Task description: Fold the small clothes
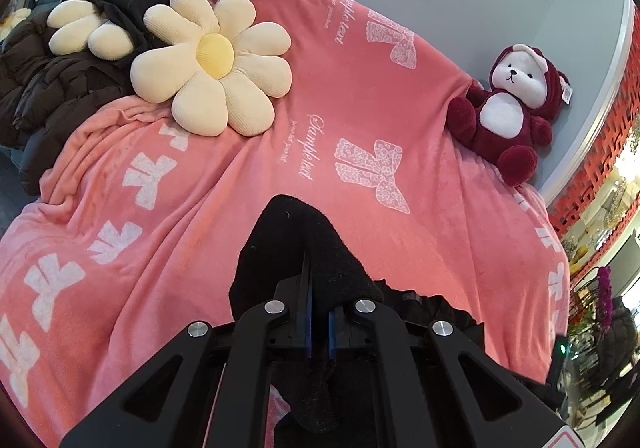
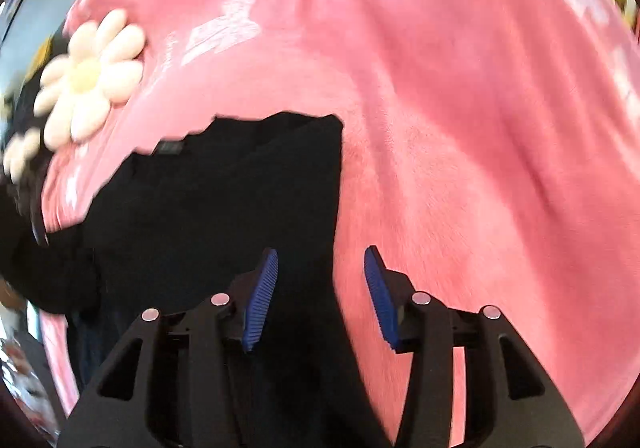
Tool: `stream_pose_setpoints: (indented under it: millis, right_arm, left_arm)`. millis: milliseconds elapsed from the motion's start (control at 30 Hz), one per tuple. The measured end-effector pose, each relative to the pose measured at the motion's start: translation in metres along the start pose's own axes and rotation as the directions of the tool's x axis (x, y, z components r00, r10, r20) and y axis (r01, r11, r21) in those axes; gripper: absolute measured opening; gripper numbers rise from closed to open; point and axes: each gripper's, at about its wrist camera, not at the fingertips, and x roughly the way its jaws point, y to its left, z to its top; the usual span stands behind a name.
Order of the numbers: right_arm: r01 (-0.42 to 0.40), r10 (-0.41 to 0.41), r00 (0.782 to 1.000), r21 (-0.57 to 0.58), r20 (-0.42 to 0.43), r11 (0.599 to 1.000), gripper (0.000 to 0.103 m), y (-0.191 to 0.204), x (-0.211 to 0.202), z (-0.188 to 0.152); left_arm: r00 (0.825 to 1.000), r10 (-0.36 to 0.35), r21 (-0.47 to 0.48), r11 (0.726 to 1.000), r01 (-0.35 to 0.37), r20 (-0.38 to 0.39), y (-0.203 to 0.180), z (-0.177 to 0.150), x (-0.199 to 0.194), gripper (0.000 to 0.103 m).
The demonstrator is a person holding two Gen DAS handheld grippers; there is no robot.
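- The black garment [image 2: 208, 208] lay on the pink blanket [image 1: 360, 88]; it looked a soft, light, limp knit.
- The left gripper [image 1: 318, 312] was pinched narrow on a fold of it.
- The right gripper [image 2: 320, 288] hung wide over its edge, holding nothing.
- Corners and hems seemed the best holds.

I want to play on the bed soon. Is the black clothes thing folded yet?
Not yet. Nothing looks neatly folded so far. The left tongs are shut on a bunched part of the black garment, so a fold is in hand. The right tongs are open over its edge, holding nothing. The rest of it lies spread on the pink blanket, not yet folded flat.
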Motion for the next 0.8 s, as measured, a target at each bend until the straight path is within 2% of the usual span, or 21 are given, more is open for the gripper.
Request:
stream_pose_setpoints:
  millis: [67,100,133,167,200,233,267,300,333,400,433,467,500,533,567,633,667,700,733,800]
  right_arm:
    - [-0.029,0.030,0.999,0.040,-0.030,0.999,0.045,-0.005,0.022,0.008]
    - [-0.052,0.054,0.998,0.036,-0.040,0.998,0.042,-0.003,0.030,0.012]
    - [-0.060,0.061,0.997,0.024,-0.039,0.998,0.021,-0.006,0.034,0.013]
    - [-0.050,0.051,0.998,0.023,-0.028,0.998,0.011,-0.009,0.032,0.019]
    - [-0.048,0.048,0.999,0.051,0.000,0.998,0.006,-0.019,0.028,0.021]
    - [-0.019,0.016,0.999,0.084,0.032,0.996,0.003,-0.034,0.025,0.024]
    - [0.108,-0.114,0.992,0.120,0.045,0.987,0.002,-0.057,0.025,0.027]
    - [0.146,-0.153,0.988,0.132,0.038,0.980,0.002,-0.067,0.026,0.027]
    - [0.127,-0.135,0.990,0.159,0.037,0.979,0.002,-0.081,0.018,0.024]
    - [0.009,-0.018,0.997,0.116,0.074,0.993,0.007,-0.075,-0.009,0.011]
    - [-0.007,0.003,0.997,0.051,0.079,0.999,0.012,-0.063,-0.020,0.001]
    - [-0.002,0.009,0.996,-0.076,0.088,0.997,0.018,-0.041,-0.034,-0.016]
    - [0.003,0.019,0.994,-0.197,0.109,0.980,0.036,-0.017,-0.046,-0.038]
    - [0.023,0.009,0.993,-0.273,0.116,0.962,0.047,-0.001,-0.049,-0.054]
    - [0.043,-0.007,0.994,-0.329,0.110,0.943,0.048,0.009,-0.048,-0.065]
    - [0.135,-0.099,0.990,-0.438,0.104,0.889,0.048,0.031,-0.028,-0.083]
    - [0.154,-0.128,0.988,-0.459,0.087,0.875,0.048,0.035,-0.018,-0.084]
    - [0.141,-0.126,0.990,-0.453,0.064,0.880,0.033,0.036,-0.009,-0.083]
    - [0.118,-0.101,0.993,-0.394,0.066,0.912,0.010,0.029,-0.010,-0.075]
    - [0.059,-0.042,0.996,-0.221,0.082,0.973,0.008,-0.007,-0.025,-0.060]
  left_arm:
    - [1.000,0.003,0.009,1.000,-0.003,-0.004,-0.003,-0.002,0.002,0.003]
    - [1.000,0.008,0.018,1.000,-0.008,-0.008,-0.005,-0.003,0.004,0.003]
    - [1.000,0.011,0.021,1.000,-0.011,-0.009,-0.006,-0.004,0.005,0.003]
    - [1.000,0.010,0.026,1.000,-0.010,-0.012,-0.006,-0.006,0.006,0.003]
    - [1.000,0.013,0.031,0.999,-0.013,-0.014,-0.007,-0.007,0.006,0.003]
    - [1.000,0.016,0.037,0.999,-0.015,-0.015,-0.006,-0.008,0.007,0.003]
    - [1.000,0.015,0.043,0.999,-0.014,-0.017,-0.006,-0.009,0.007,0.003]
    - [1.000,0.019,0.048,0.999,-0.017,-0.022,-0.006,-0.011,0.009,0.003]
    - [0.999,0.018,0.048,0.999,-0.017,-0.027,-0.005,-0.012,0.010,0.003]
    - [0.999,0.010,0.043,0.999,-0.009,-0.037,-0.004,-0.014,0.013,0.003]
    - [0.999,0.012,0.043,0.999,-0.010,-0.038,-0.005,-0.015,0.013,0.003]
    - [0.999,0.008,0.040,0.999,-0.007,-0.039,-0.005,-0.016,0.014,0.003]
    - [0.999,0.003,0.036,0.999,-0.001,-0.038,-0.006,-0.016,0.014,0.003]
    - [0.999,0.003,0.034,0.999,-0.001,-0.037,-0.007,-0.017,0.014,0.003]
    - [0.999,0.000,0.032,1.000,0.001,-0.036,-0.008,-0.018,0.014,0.003]
    - [0.999,-0.001,0.021,1.000,0.001,-0.032,-0.012,-0.020,0.012,0.003]
    - [0.999,-0.002,0.016,1.000,0.003,-0.032,-0.013,-0.021,0.011,0.003]
    - [0.999,-0.002,0.009,1.000,0.002,-0.033,-0.015,-0.022,0.010,0.003]
    - [0.999,-0.002,0.007,1.000,0.002,-0.036,-0.017,-0.022,0.009,0.003]
    - [0.999,-0.001,0.020,1.000,0.001,-0.037,-0.021,-0.021,0.007,0.003]
